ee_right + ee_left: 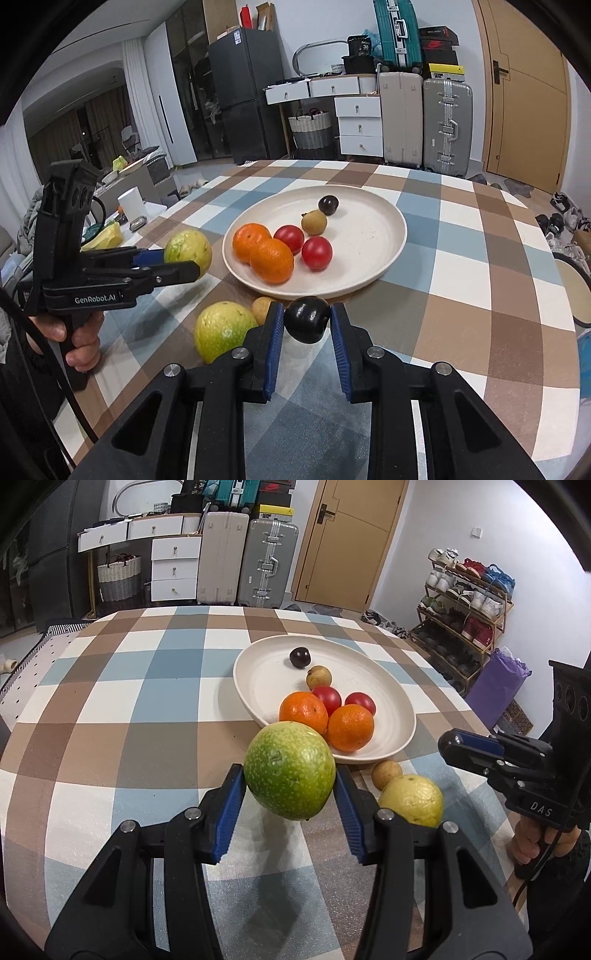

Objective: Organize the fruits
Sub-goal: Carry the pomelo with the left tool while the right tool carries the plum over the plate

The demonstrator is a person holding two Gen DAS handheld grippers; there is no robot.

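While plaid tablecloth [147, 709] spans | left gripper [290, 797] grasps green fruit [290, 770] | right gripper [307, 328] grasps dark plum [307, 324]

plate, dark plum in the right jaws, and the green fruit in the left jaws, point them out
plate [373, 254] right wrist view, bare inner surface
dark plum [306, 319] right wrist view, front face
green fruit [290, 770] left wrist view, front skin

Both tongs [290, 786] [307, 325] clamped, raised.

Even, bright indoor light, soft shadows beneath the fruit, sharp focus, strong fisheye bending and dark corners.
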